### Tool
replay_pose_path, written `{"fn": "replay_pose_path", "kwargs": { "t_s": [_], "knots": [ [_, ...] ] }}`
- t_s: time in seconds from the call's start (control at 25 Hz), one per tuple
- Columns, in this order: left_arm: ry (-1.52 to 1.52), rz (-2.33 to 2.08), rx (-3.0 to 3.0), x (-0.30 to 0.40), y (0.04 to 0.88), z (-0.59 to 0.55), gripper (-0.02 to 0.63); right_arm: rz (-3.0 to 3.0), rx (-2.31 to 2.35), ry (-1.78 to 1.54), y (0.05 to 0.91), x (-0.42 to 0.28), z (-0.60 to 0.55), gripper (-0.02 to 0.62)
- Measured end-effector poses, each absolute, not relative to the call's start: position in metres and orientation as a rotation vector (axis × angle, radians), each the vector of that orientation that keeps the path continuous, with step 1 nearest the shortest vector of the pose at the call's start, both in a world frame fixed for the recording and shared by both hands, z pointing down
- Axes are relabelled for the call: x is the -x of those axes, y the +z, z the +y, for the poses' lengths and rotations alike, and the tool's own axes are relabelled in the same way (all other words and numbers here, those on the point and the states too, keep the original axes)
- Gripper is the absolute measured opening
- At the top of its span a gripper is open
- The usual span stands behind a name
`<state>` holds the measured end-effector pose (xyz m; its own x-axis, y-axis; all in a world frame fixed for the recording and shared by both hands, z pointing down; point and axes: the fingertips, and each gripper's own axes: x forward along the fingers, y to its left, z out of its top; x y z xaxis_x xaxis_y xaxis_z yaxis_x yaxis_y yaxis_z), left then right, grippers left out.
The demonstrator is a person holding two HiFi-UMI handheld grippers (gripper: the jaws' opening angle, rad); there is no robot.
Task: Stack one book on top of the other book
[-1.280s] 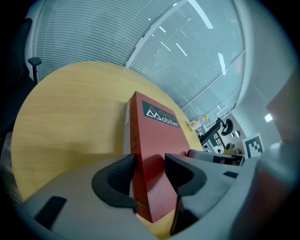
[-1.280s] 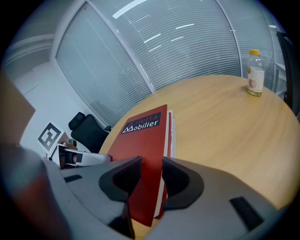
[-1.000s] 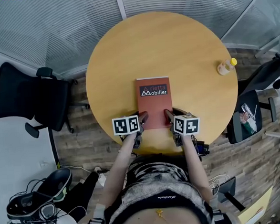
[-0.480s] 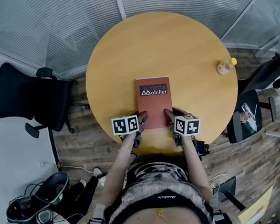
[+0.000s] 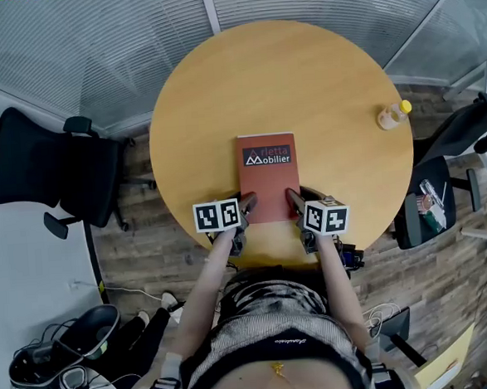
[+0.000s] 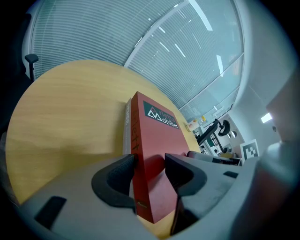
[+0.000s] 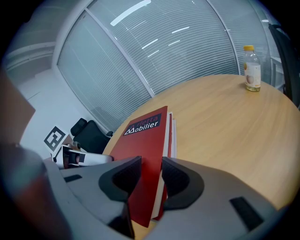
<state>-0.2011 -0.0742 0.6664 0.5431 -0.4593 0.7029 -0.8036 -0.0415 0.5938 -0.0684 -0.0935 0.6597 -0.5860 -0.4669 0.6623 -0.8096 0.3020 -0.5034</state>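
Surface (image 5: 327, 75), round and of pale wood, carries a stack of two books near the person's edge. The red book (image 5: 268, 178), with "Mobilier" printed on its cover, lies flat on the lower book (image 7: 173, 131), whose page edges and red cover show just beside it in the right gripper view.

The left hand-held gripper (image 6: 150, 161) straddles the near left corner of the red book. Its jaws stand apart: one pad sits against the spine and the other hangs over the cover with a strip of red showing before it, so it is open and not clamped.

The right hand-held gripper (image 7: 150, 163) straddles the near right corner in the same way. One jaw is over the cover and the other is at the page edges. These jaws are also spread, though the book fills most of the gap between them.

A small bottle (image 5: 393, 116) with a yellow cap stands well apart from the stack, at the right rim of the surface. A black office chair (image 5: 51, 174) stands on the wooden floor to the left.
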Motion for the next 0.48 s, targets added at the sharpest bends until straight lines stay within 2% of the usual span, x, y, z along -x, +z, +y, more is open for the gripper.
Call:
{"fn": "replay_pose_path", "kwargs": {
  "t_s": [0.48],
  "knots": [
    [0.379,-1.129,-1.7,0.21,0.656,-0.075,0.219,-2.229,-1.119,1.064,0.645,0.066,-0.091,0.147]
  ]
}}
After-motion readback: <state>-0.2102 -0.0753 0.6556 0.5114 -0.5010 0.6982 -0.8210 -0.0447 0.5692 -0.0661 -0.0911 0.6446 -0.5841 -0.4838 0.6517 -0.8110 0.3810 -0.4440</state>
